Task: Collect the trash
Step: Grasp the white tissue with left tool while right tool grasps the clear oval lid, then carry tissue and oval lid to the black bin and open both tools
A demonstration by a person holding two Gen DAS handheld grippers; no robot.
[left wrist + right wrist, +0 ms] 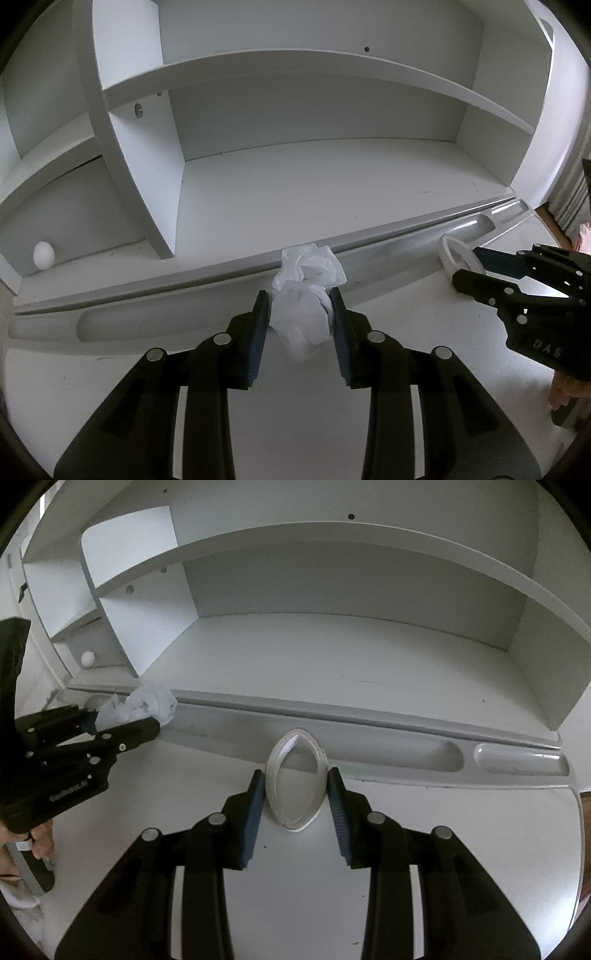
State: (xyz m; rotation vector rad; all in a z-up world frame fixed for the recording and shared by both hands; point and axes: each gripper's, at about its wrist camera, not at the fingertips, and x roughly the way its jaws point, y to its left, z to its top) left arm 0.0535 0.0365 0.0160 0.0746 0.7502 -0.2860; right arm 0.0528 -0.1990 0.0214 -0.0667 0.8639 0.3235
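A crumpled white tissue (308, 321) sits at the desk's pen groove, and my left gripper (299, 295) is shut on it, both blue pads pressing its sides. In the right wrist view the same tissue (151, 701) shows at far left, in the left gripper (125, 720). My right gripper (295, 775) is shut on a thin white ring (295, 825), squeezed into an upright oval on the desk. From the left wrist view the ring (452, 251) and the right gripper (466, 264) appear at the right.
A white desk (295, 424) carries a long pen groove (424, 757) and a white shelf unit (332, 646) behind it. A small white ball (43, 254) lies in the lower left cubby. A person's hand (40, 842) holds the left gripper's handle.
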